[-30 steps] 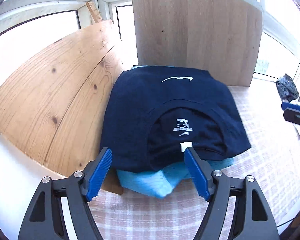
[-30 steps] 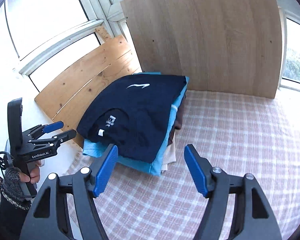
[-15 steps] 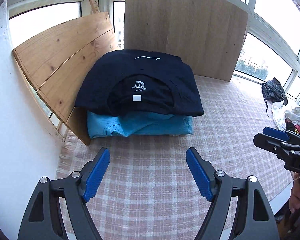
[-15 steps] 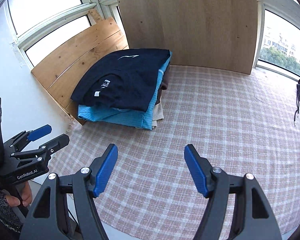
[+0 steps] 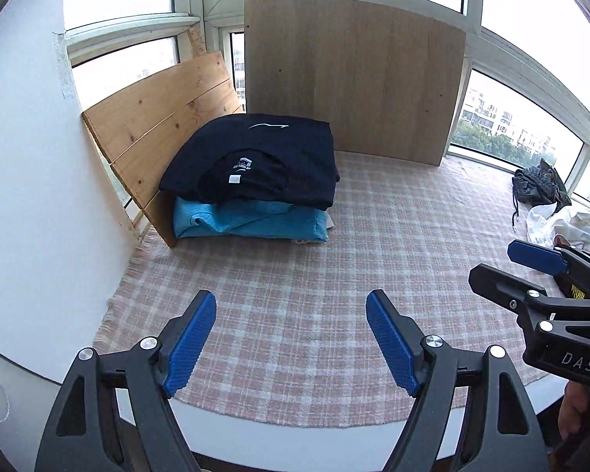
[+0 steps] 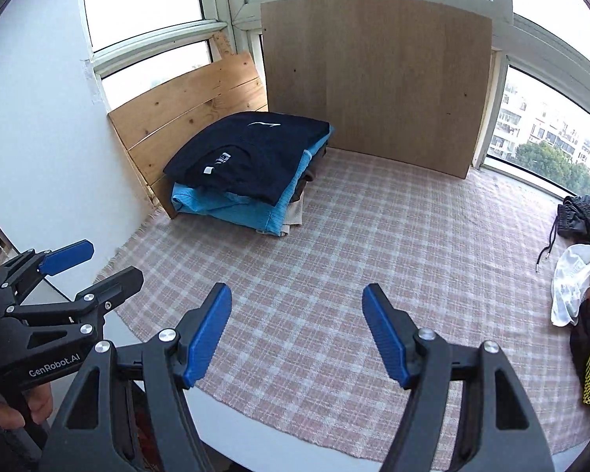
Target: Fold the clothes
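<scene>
Currently both angled down over the plaid cloth [image 5: 295,275]: left gripper [image 5: 291,338] and right gripper [image 6: 297,332] wide apart, empty.

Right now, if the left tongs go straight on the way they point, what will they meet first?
Probably the bare checked cloth ahead of the left tongs, short of the folded clothes stack; nothing else lies between, though depth is unclear.

Bottom of stack: beige folded garment [image 6: 293,218] and a dark brown one [image 6: 308,177] show only as edges under the light blue folded garment [image 6: 232,208].
Neck label: small white print on the folded navy T-shirt [image 5: 263,161] is too small to read.
Right edge: the heap of unfolded white, black and yellow clothes [image 6: 582,283] is cut off.
Person's hand: mostly hidden behind the black left gripper [image 6: 98,263].
</scene>
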`<move>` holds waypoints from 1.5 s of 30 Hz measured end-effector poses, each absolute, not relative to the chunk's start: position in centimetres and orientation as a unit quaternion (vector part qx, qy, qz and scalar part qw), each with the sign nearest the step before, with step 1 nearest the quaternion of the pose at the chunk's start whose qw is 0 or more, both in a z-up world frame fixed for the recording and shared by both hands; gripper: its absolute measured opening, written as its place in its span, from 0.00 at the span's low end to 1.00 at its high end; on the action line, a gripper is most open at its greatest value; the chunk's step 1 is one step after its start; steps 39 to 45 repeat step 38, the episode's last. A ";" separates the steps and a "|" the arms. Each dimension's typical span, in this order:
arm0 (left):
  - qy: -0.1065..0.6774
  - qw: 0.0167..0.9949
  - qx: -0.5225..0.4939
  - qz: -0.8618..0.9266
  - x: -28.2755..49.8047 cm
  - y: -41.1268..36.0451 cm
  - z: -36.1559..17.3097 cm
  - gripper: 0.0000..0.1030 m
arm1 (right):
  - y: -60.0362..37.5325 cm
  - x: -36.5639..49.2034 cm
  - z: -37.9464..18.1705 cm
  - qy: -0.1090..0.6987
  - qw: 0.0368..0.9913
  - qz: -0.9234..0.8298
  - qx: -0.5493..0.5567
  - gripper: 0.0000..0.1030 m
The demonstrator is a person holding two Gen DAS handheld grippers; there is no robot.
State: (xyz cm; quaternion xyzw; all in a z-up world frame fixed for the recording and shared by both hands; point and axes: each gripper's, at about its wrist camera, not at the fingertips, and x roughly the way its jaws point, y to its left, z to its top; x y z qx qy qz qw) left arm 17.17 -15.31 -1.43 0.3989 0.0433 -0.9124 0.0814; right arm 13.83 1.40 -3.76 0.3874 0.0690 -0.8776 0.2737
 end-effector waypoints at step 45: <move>0.055 0.133 0.370 -0.918 25.3 -6.5 1.9 0.75 | 9.8 18.5 -3.3 0.100 0.278 -0.887 0.355 0.66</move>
